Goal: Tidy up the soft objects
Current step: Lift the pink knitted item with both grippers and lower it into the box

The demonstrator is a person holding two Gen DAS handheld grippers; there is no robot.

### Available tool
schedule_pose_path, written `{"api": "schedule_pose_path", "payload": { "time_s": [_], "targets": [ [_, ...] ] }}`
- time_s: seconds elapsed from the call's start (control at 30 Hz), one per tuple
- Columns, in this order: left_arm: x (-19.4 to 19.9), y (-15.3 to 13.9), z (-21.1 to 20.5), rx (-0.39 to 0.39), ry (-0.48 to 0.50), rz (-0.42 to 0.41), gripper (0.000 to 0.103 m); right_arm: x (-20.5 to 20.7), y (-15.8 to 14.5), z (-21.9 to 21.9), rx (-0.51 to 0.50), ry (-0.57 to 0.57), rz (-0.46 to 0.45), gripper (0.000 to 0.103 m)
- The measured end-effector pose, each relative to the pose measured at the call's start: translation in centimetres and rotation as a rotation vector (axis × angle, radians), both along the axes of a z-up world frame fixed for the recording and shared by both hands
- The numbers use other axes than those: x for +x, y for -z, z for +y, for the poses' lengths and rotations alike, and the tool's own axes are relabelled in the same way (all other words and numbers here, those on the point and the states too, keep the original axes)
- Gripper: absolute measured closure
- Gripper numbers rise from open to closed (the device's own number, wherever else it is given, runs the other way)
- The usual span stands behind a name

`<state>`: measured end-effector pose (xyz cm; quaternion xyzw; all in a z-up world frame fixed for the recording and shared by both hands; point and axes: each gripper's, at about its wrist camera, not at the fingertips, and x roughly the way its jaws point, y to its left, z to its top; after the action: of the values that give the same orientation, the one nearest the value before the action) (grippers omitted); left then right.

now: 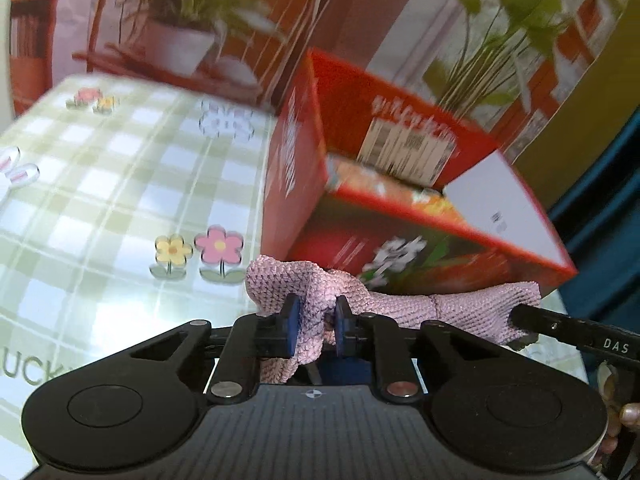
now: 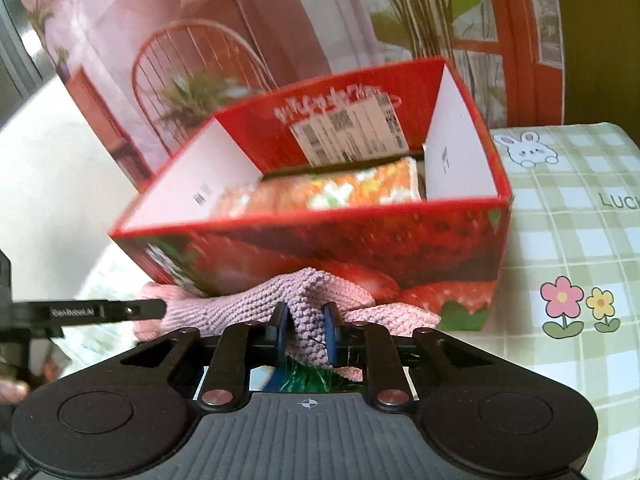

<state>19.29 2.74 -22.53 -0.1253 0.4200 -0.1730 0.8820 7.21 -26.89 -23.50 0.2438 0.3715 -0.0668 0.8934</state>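
Pink knit cloth [image 1: 400, 300] stretched sideways before red box [image 2: 320, 248]; left gripper [image 1: 316, 320], right gripper [image 2: 306, 328] pinch ends.

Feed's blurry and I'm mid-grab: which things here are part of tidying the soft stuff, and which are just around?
In the job:
- pink knitted cloth, pinched by both grippers
- left gripper, shut on it
- right gripper, shut on it
- red strawberry box, open
- orange patterned cloth, already inside the box

Just around:
- checked tablecloth
- printed backdrop
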Motion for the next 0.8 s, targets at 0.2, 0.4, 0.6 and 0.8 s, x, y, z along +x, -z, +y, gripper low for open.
{"api": "schedule_pose_path", "payload": {
  "time_s": [0.2,0.4,0.6,0.8],
  "targets": [
    [-1.4,-3.9,0.6,-0.013,-0.013,-0.12,0.084,-0.7,-2.8,0.2,-0.012,-0.015,-0.08,0.086],
    [-2.7,-6.9,0.8,-0.023,-0.022,-0.219,0.084,-1.0,-5.3,0.9,-0.062,-0.035,-0.138,0.086],
    [-3.5,-8.6,0.4,-0.033,-0.016,-0.272,0.084,-1.4,-7.1,0.9,-0.087,-0.03,-0.191,0.086],
    [-3.6,-8.8,0.0,-0.036,-0.008,-0.285,0.084,-1.7,-7.8,0.6,-0.097,-0.015,-0.22,0.086]
  ]
}}
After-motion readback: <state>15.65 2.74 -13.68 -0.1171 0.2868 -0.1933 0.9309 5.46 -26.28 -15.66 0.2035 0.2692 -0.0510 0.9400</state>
